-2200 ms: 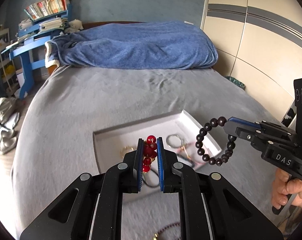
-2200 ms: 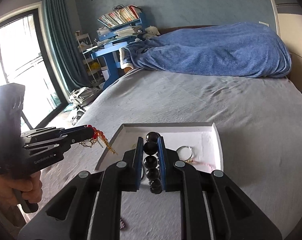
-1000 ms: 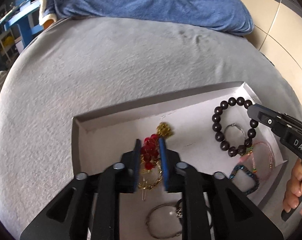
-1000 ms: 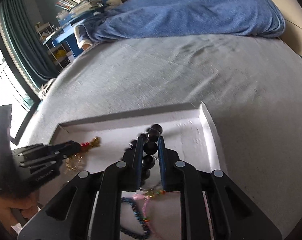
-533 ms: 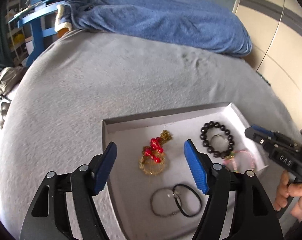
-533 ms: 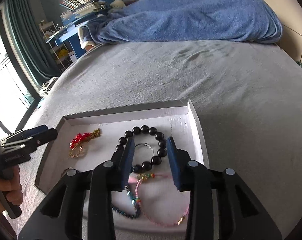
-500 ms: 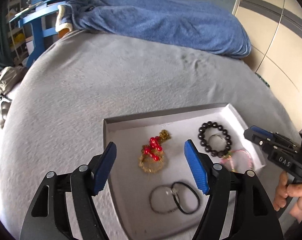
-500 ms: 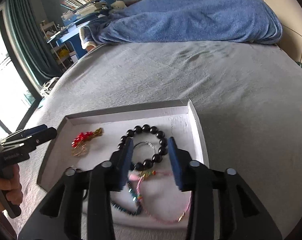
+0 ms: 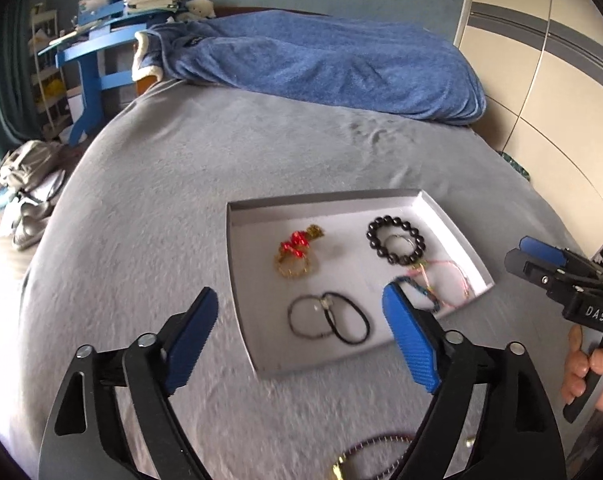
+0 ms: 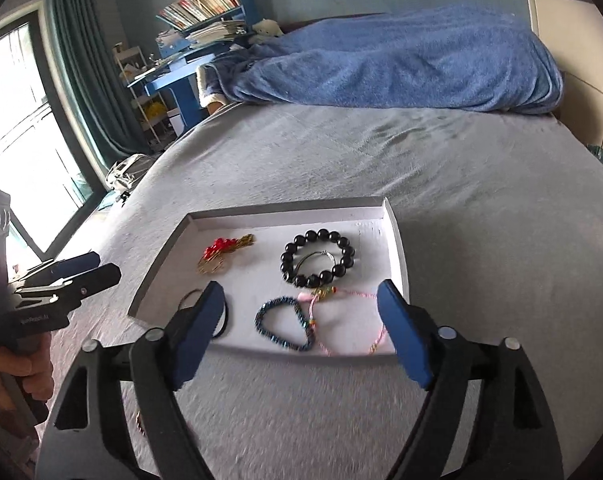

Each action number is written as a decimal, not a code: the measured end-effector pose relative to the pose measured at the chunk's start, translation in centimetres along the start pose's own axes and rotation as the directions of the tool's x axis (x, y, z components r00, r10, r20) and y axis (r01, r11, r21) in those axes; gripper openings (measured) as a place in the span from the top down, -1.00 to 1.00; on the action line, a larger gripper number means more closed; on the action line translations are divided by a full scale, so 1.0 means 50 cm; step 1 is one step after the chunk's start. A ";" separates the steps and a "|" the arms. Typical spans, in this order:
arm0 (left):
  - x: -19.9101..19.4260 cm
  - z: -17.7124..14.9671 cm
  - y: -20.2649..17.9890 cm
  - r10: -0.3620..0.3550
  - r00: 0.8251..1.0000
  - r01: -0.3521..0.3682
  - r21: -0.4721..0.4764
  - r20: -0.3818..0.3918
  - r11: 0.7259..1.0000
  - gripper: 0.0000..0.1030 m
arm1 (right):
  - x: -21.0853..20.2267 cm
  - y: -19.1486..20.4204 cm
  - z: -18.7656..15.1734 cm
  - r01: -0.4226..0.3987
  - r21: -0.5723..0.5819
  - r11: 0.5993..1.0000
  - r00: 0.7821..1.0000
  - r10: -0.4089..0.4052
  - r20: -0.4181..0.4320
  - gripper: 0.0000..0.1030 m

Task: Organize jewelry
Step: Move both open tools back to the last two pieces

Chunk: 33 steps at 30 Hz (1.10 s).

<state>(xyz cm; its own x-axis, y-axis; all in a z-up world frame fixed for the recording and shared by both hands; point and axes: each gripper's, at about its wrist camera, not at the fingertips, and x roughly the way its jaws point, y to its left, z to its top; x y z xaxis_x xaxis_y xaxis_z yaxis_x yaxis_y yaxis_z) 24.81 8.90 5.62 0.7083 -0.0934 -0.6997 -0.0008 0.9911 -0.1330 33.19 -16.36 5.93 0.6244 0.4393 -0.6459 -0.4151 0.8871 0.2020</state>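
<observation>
Both tongs, left (image 9: 301,344) and right (image 10: 301,332), gape wide and empty above the bed (image 9: 181,184), so I'd swing them down to the loose beaded strand (image 9: 377,446) by the tray (image 9: 441,216) and pinch low

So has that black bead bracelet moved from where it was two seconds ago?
Yes. The black bead bracelet now lies inside the white tray; earlier the right gripper held it.

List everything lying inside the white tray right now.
Inside the white tray: a red-and-gold bracelet, a black bead bracelet ringing a thin silver ring, a blue beaded bracelet, a pink cord bracelet and black hair ties, which the right gripper's finger partly hides in its own view.
</observation>
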 end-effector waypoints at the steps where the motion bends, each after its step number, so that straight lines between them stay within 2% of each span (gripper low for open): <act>1: -0.005 -0.012 -0.006 0.003 1.000 -0.003 0.005 -0.007 1.000 -0.69 | -0.011 0.002 -0.009 -0.002 -0.005 1.000 1.000 0.002 0.004 -0.61; 10: -0.041 -0.105 -0.054 0.006 0.999 -0.003 0.082 -0.039 0.997 -0.70 | -0.059 -0.004 -0.097 0.029 0.003 1.000 1.000 -0.029 -0.009 -0.66; 17: -0.043 -0.197 -0.050 0.017 0.998 -0.014 0.045 -0.066 0.999 -0.70 | -0.083 0.013 -0.155 -0.002 -0.018 1.000 1.000 0.001 -0.020 -0.66; 25: -0.028 -0.239 -0.070 0.018 0.995 -0.008 0.105 -0.094 0.994 -0.69 | -0.084 0.038 -0.251 -0.014 -0.032 0.999 0.998 0.012 -0.066 -0.66; 30: -0.013 -0.259 -0.075 0.017 0.994 -0.004 0.120 -0.111 0.993 -0.60 | -0.080 0.056 -0.293 0.003 -0.088 0.996 0.995 -0.011 -0.095 -0.65; 33: -0.003 -0.265 -0.073 0.010 0.992 0.005 0.118 -0.128 0.993 -0.47 | -0.077 0.056 -0.313 -0.003 -0.094 0.996 0.993 -0.008 -0.115 -0.59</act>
<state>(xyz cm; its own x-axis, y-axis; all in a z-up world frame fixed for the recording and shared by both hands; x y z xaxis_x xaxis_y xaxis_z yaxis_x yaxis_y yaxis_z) 15.35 4.05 -3.11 0.6124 -0.0945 -0.7848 0.0859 0.9949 -0.0527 19.27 -17.77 -2.53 0.5476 0.4133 -0.7275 -0.4776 0.8684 0.1338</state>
